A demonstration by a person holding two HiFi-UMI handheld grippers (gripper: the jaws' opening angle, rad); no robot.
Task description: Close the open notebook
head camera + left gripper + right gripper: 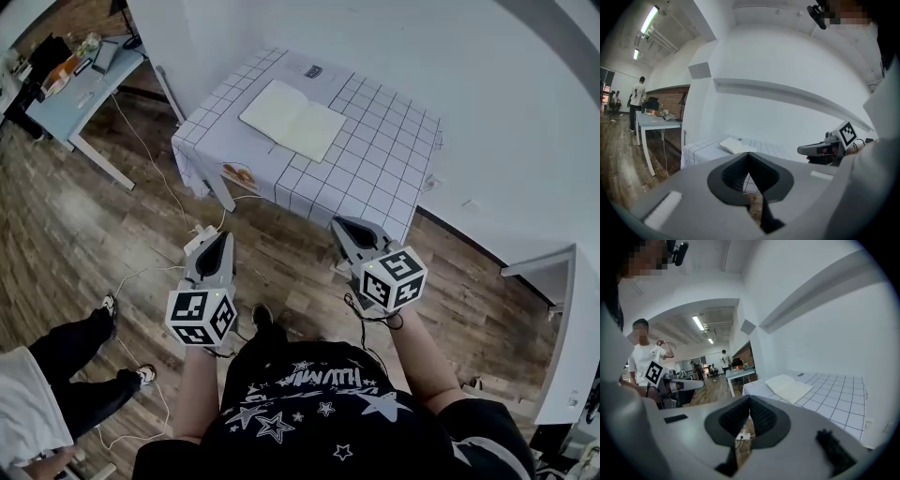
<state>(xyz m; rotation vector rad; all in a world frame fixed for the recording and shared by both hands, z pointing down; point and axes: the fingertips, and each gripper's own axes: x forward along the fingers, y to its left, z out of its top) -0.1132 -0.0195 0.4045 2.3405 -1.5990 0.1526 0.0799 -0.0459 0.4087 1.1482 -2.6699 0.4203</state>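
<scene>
Standing on wood floor [84, 234], checked table [375, 169] bears notebook [292, 119]

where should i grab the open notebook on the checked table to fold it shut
Probably the outer edge of the right half of the notebook, coming in low from the right with the right tongs. It lies flat, pages up, crease down the middle, so only a free outer edge can lift and swing over. Those tongs are shut now and must open first.

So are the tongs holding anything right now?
No, nothing. The left tongs and the right tongs are both shut and empty. The open notebook lies on the table ahead, apart from them.
</scene>
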